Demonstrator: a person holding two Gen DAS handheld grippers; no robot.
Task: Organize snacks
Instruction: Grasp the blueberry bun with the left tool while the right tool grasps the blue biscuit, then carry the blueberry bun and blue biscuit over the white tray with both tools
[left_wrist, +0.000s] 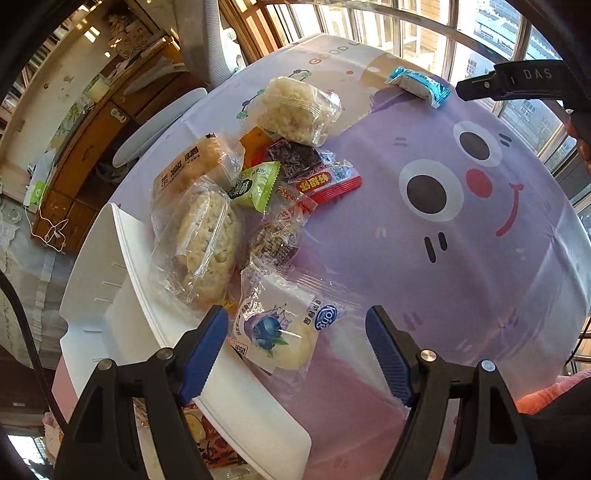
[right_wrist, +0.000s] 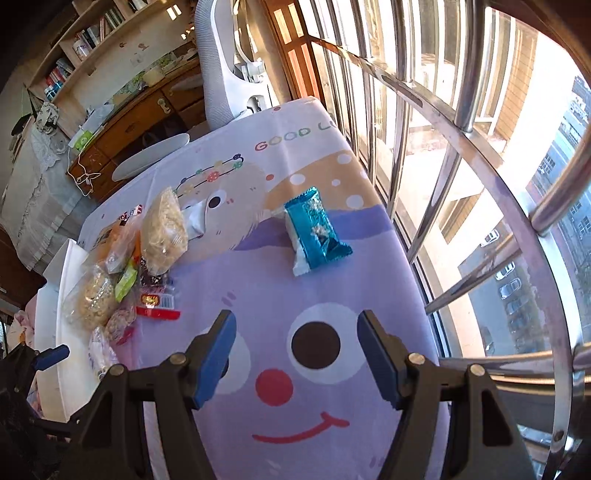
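A pile of wrapped snacks lies on the purple cartoon tablecloth (left_wrist: 424, 280) beside a white box (left_wrist: 122, 310). A blueberry snack packet (left_wrist: 279, 328) lies just ahead of my open, empty left gripper (left_wrist: 295, 347), between its fingers. The pile holds a rice cracker (left_wrist: 207, 240), a puffed rice block (left_wrist: 291, 109), a green packet (left_wrist: 255, 184) and a red packet (left_wrist: 328, 181). A blue packet (right_wrist: 314, 230) lies alone at the far side, ahead of my open, empty right gripper (right_wrist: 295, 354). It also shows in the left wrist view (left_wrist: 419, 85).
The white box (right_wrist: 55, 295) sits at the table's left edge with the snack pile (right_wrist: 129, 266) against it. A metal window railing (right_wrist: 480, 147) runs along the table's right side. A white chair (right_wrist: 225, 74) and a wooden desk (right_wrist: 129, 125) stand beyond the far edge.
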